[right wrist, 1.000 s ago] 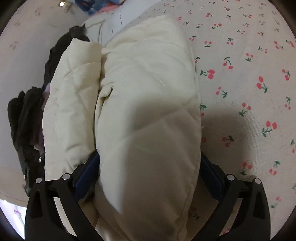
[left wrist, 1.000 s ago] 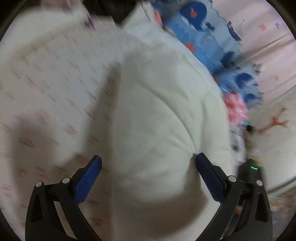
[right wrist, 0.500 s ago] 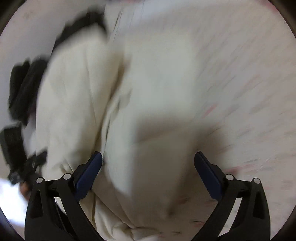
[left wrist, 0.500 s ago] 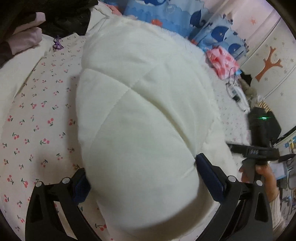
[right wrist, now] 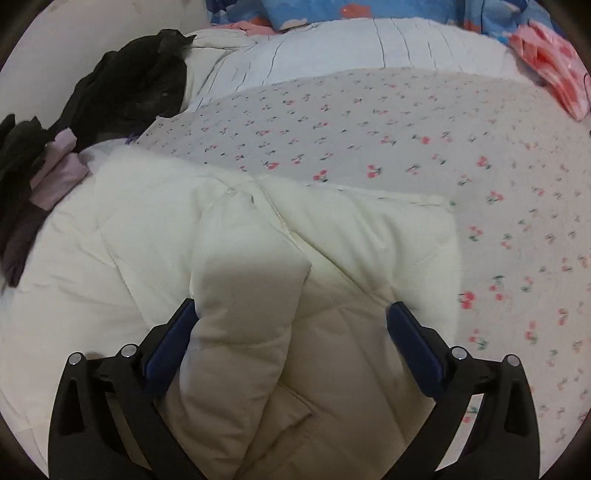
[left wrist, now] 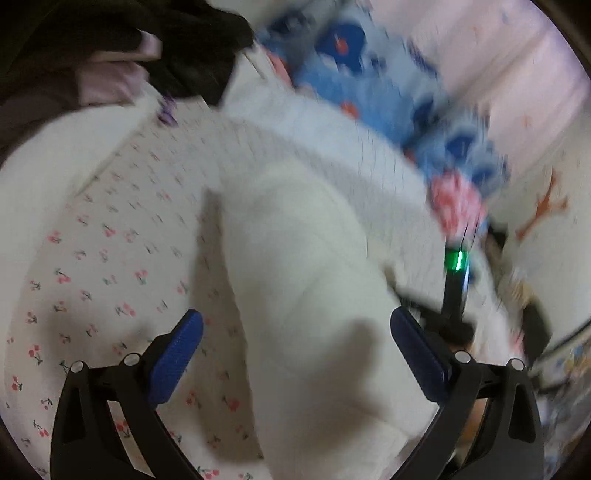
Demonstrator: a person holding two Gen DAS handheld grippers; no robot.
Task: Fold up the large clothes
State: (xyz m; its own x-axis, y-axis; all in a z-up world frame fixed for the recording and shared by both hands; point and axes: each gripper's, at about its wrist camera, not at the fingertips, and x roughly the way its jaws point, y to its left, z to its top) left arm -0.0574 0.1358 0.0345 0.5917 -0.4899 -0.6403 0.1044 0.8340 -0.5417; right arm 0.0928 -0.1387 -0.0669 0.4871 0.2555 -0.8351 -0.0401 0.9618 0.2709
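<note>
A cream quilted jacket [right wrist: 155, 236] lies spread on the cherry-print bed sheet [right wrist: 388, 122]. One padded fold [right wrist: 243, 280] is doubled over its middle. My right gripper [right wrist: 291, 325] hovers low over the jacket, jaws wide open, and its left pad [right wrist: 168, 347] touches that fold. The left wrist view is blurred by motion. There the jacket [left wrist: 295, 258] runs up between the wide-open fingers of my left gripper [left wrist: 295, 336], nearer the right pad [left wrist: 417, 354]. The other gripper's body with a green light [left wrist: 456, 264] shows just past the jacket's right edge.
Dark clothes [right wrist: 129, 85] and a lilac garment [right wrist: 59, 170] are piled at the far left of the bed. Blue whale-print bedding [right wrist: 351, 9] and a pink floral item [right wrist: 550, 62] lie at the head. A pale wall with an orange sticker [left wrist: 543, 210] stands to the right.
The jacket no longer fills the left gripper's jaws and sits lower on the sheet. The right view has steadied and now looks along the bed over the laid-out jacket.
</note>
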